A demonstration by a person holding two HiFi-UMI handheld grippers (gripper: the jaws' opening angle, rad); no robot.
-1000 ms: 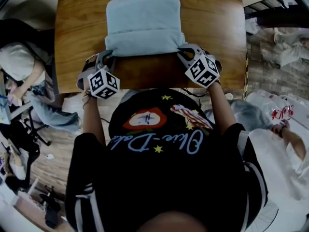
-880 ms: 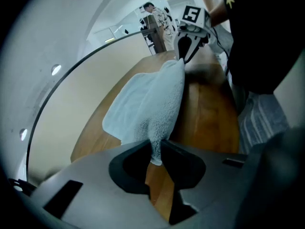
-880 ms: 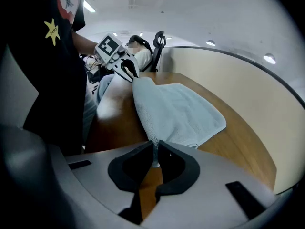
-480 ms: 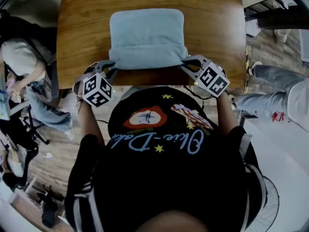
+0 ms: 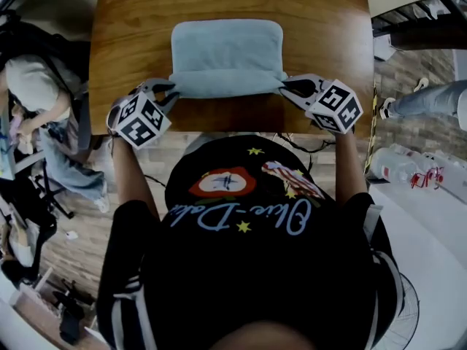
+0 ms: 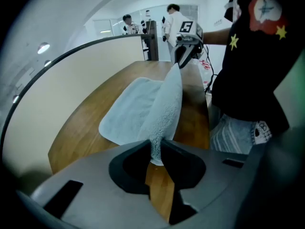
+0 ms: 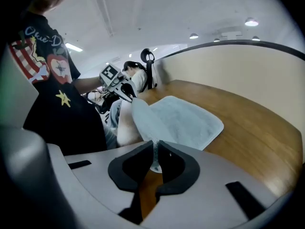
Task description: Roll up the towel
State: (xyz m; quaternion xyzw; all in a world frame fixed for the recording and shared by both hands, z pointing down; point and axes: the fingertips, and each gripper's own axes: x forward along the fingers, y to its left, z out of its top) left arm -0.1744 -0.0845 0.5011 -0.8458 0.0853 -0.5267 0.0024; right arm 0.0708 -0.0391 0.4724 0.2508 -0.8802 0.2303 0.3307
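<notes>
At the wooden tabletop's (image 5: 321, 28) near edge, my left gripper (image 5: 169, 90) and right gripper (image 5: 287, 87) clamp the towel's (image 5: 226, 49) corners; a person (image 5: 29, 97) nearby.

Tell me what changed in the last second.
The left gripper and right gripper lifted the towel's near edge and carried it away from the person, over the flat part. Both kept their grip on the corners. The towel's far end and the table stayed put.

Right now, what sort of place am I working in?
Probably a shared indoor workroom or lab, not a home: a wooden table bearing the towel, other people busy nearby, and recessed ceiling lights.
</notes>
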